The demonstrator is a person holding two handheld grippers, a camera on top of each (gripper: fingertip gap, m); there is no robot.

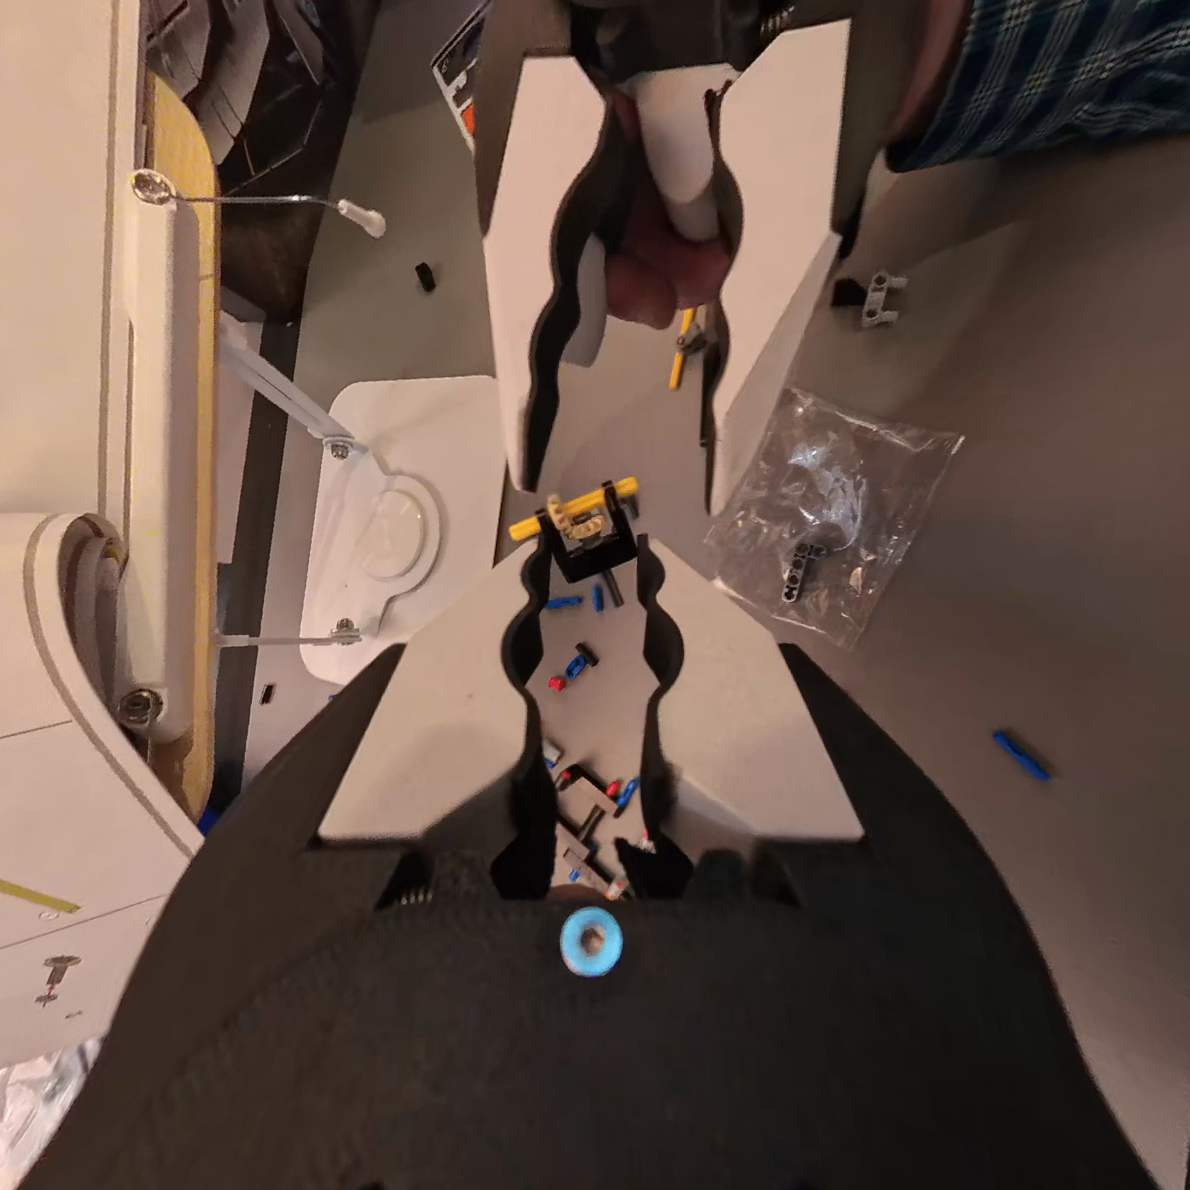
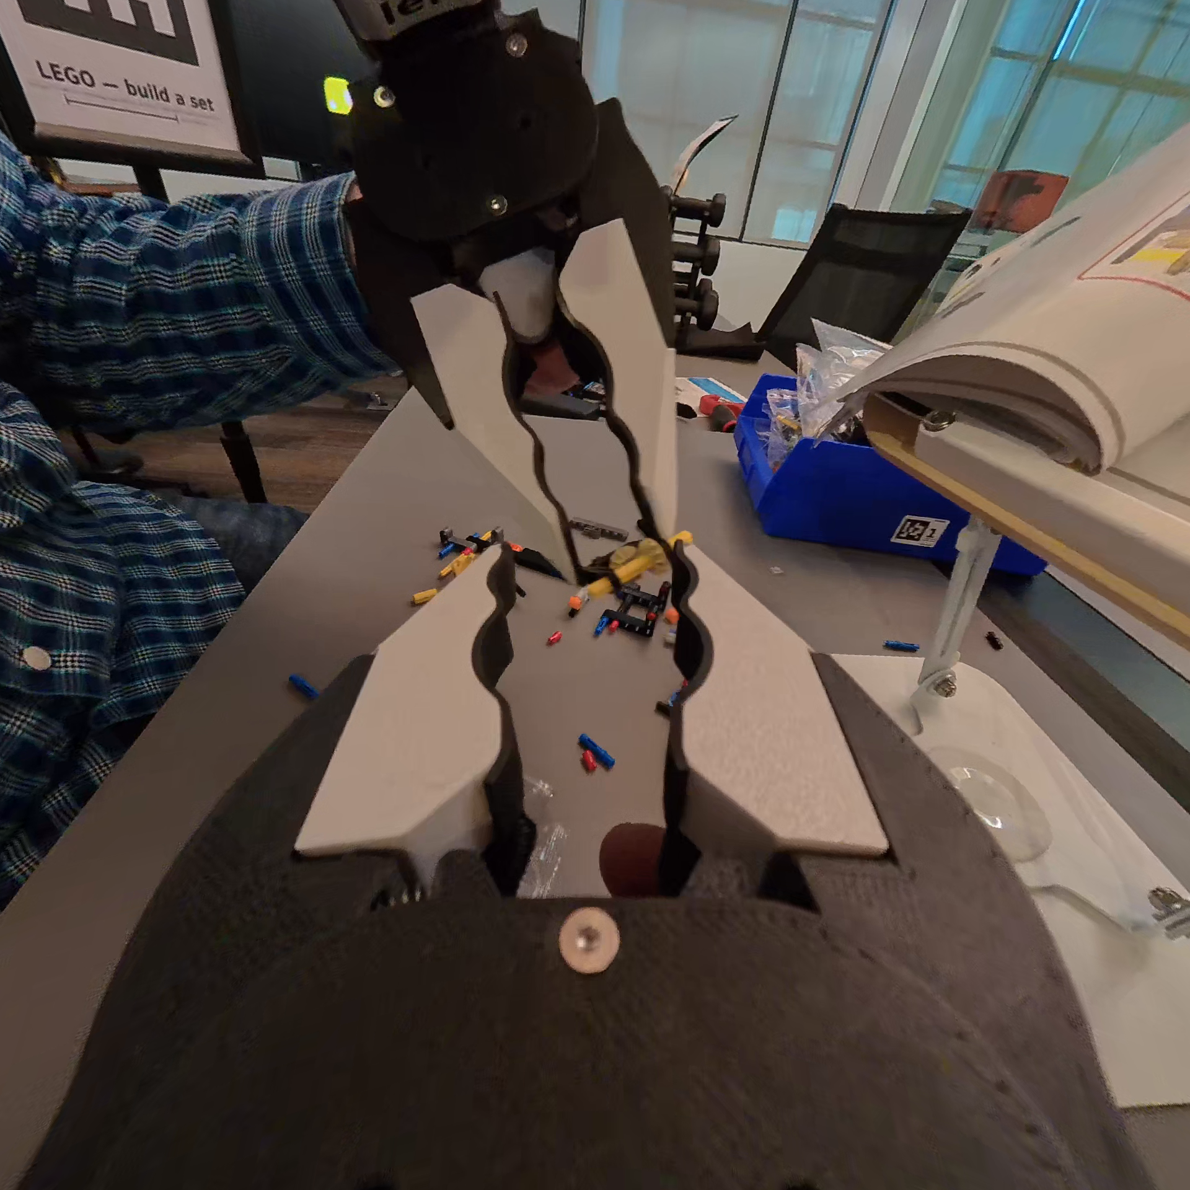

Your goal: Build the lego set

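A small lego assembly (image 1: 583, 538), a black frame with a yellow axle and a tan gear, sits between the fingertips of my left gripper (image 1: 589, 554), which is shut on the frame. In the right wrist view the left gripper (image 2: 618, 557) comes down from above with the assembly (image 2: 628, 563) in its tips. My right gripper (image 2: 591, 554) is open, its tips on either side of the assembly, the right tip close to the axle's end. It also shows in the left wrist view (image 1: 618, 492), facing the left gripper.
Loose blue, red and yellow pins (image 2: 595, 750) and a black lego frame (image 2: 634, 612) lie on the grey table (image 2: 360, 579). A plastic bag (image 1: 831, 515) and a grey piece (image 1: 882, 299) lie to one side. A blue bin (image 2: 837, 496), an open instruction book (image 2: 1030, 360) and its white stand base (image 2: 966, 740) are at the right. Both grippers' tips are close together, under 4 cm apart.
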